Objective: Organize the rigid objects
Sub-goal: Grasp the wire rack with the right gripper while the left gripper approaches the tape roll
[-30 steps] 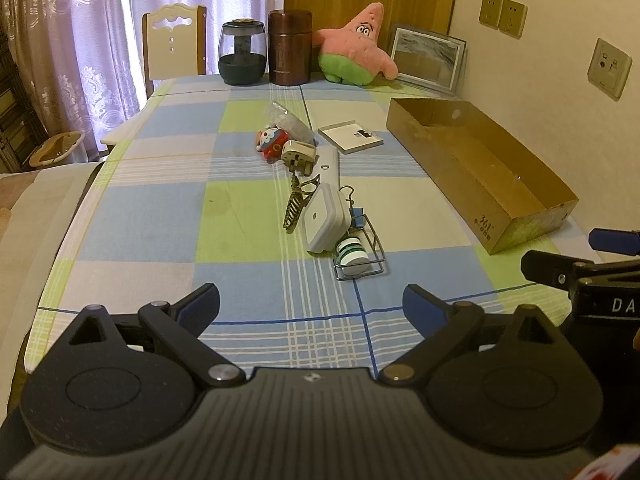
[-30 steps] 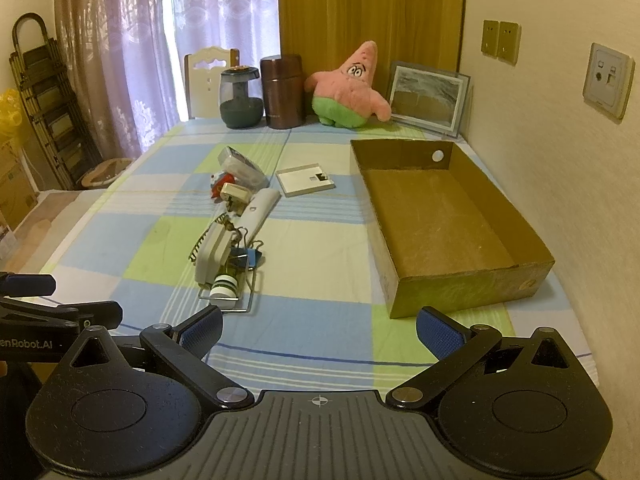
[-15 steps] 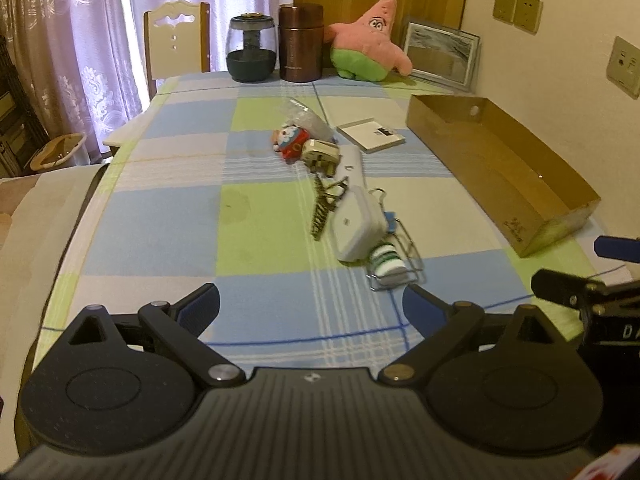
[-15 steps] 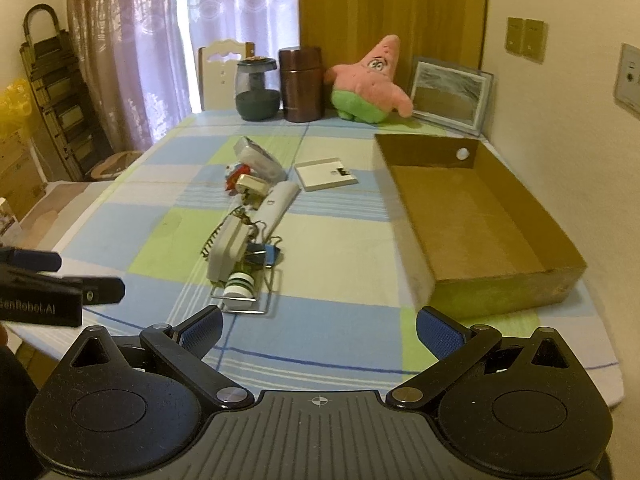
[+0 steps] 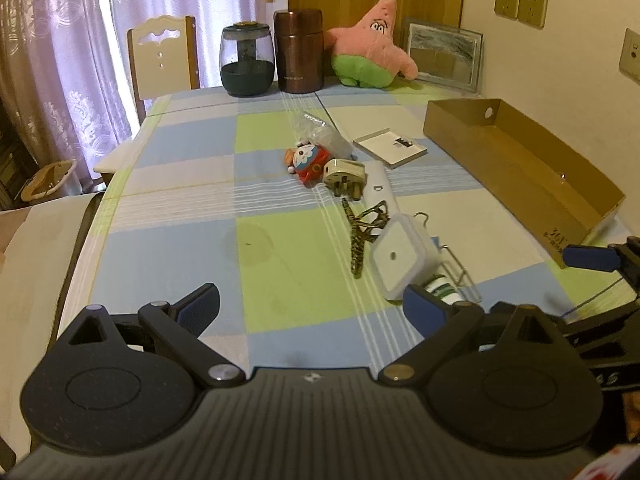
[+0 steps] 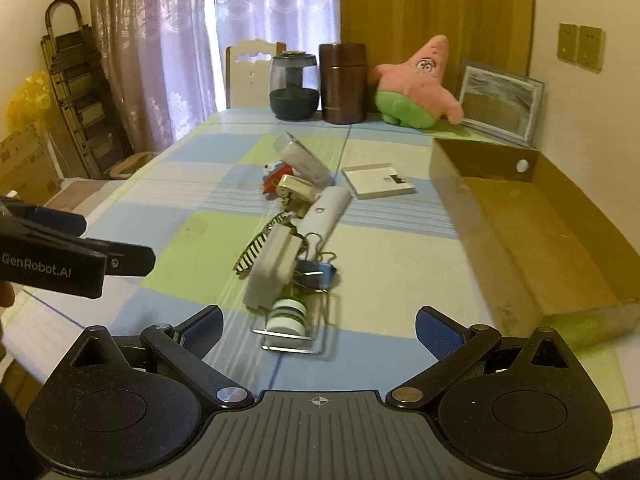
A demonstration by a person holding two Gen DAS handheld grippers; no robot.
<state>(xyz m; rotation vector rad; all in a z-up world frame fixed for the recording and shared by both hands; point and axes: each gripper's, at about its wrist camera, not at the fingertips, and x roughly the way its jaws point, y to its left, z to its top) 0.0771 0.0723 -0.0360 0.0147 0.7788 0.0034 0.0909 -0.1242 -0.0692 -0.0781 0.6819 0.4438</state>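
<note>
Both grippers hung over the near edge of the checked worktop [image 5: 168, 208], and both held nothing. The left gripper [image 5: 311, 306] had its blue-padded fingers spread wide apart; the right gripper [image 6: 319, 327] matched it, fingers well apart too.

Take the brown cardboard box [image 6: 532, 232] as the marker: it lay open along the wall side, nothing inside it. Just left of it ran a line of clutter. Nearest the box's far end sat a flat white card box [image 6: 378, 181]. Further left lay a red cartoon toy [image 5: 306, 160] with a clear plastic packet [image 5: 324, 136] behind it, and a cream wall plug [image 5: 345, 174] touching a long white stick-shaped device [image 6: 326, 210]. Closer in, a striped strap [image 5: 360, 236] lay beside a square white unit [image 5: 398, 258], which leaned over a small wire rack [image 6: 294, 328] holding a green-and-white roll [image 6: 287, 314] and a blue clip [image 6: 316, 274].

Beyond the box's far end stood a pink star plush [image 6: 416, 88], a picture frame [image 6: 500, 100], a brown canister [image 6: 343, 82] and a dark glass jar [image 6: 294, 86].
</note>
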